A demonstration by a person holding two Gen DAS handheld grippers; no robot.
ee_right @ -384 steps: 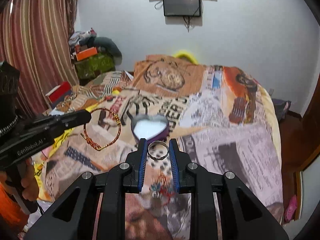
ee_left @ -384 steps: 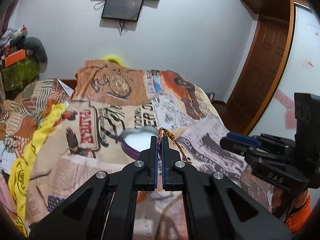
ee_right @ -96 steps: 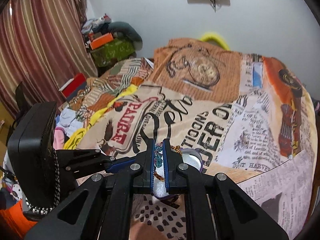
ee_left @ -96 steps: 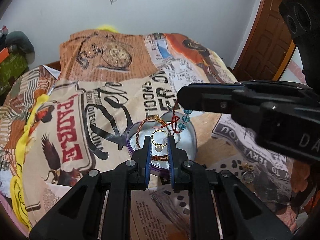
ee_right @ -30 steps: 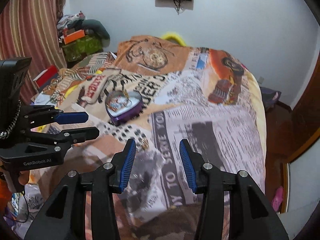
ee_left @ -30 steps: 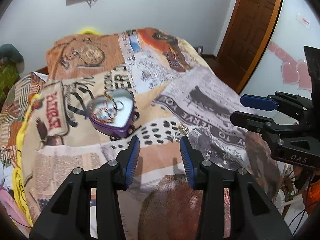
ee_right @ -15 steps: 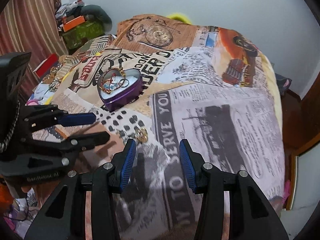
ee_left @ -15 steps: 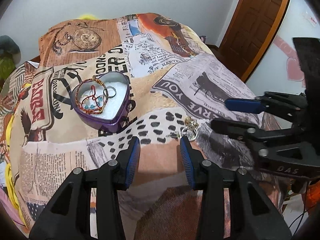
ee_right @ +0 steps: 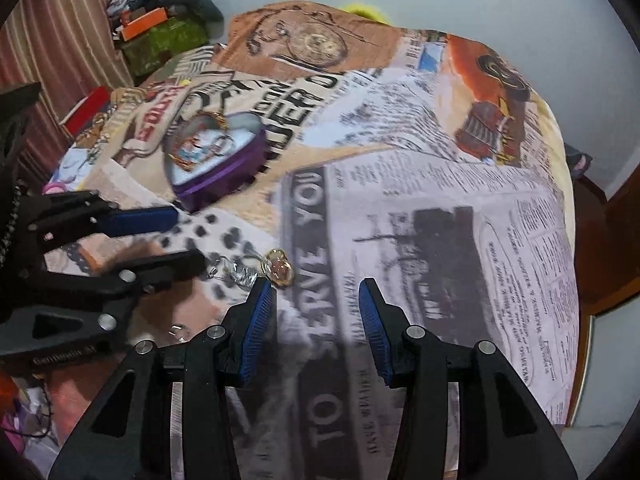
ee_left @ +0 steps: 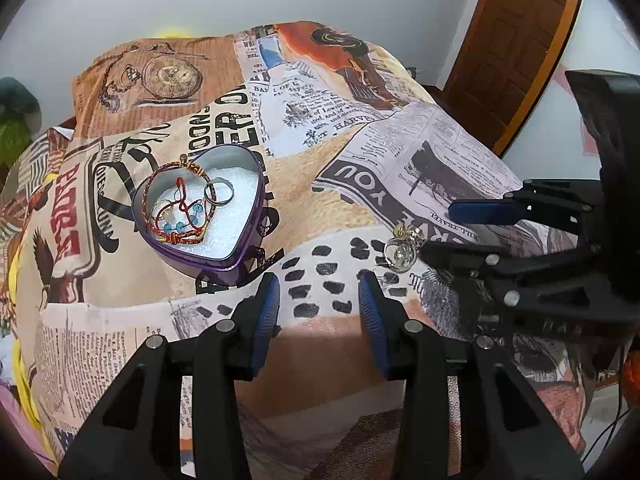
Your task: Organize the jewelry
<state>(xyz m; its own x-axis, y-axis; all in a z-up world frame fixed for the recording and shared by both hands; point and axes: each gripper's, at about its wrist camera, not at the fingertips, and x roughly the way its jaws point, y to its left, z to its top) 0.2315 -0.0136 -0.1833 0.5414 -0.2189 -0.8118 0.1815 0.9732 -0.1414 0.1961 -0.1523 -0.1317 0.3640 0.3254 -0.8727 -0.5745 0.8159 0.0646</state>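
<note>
A purple heart-shaped tin [ee_left: 240, 256] [ee_right: 236, 168] sits on the printed bedspread [ee_left: 400, 168] and holds a braided bangle [ee_left: 160, 178], a silver ring [ee_left: 218, 194] and a red cord with blue beads [ee_left: 181, 220]. A gold ring with a clear stone [ee_left: 400, 252] [ee_right: 278, 268] lies loose on the cloth, right of the tin. My left gripper [ee_left: 320, 300] is open and empty, low over the spotted patch. My right gripper [ee_right: 316, 304] is open and empty too, its left fingertip [ee_right: 262, 296] just below the gold ring.
Small clear pieces [ee_right: 236, 270] lie beside the gold ring. A wooden door [ee_left: 512, 40] stands at the right, striped curtains [ee_right: 60, 32] and a pile of boxes and clothes [ee_right: 160, 28] at the left. The bed's edge drops off at the right [ee_right: 568, 240].
Both grippers have come down and tipped toward the bedspread, closing in on the loose gold ring. The tin and ring look larger. Jaws stay equally wide.
</note>
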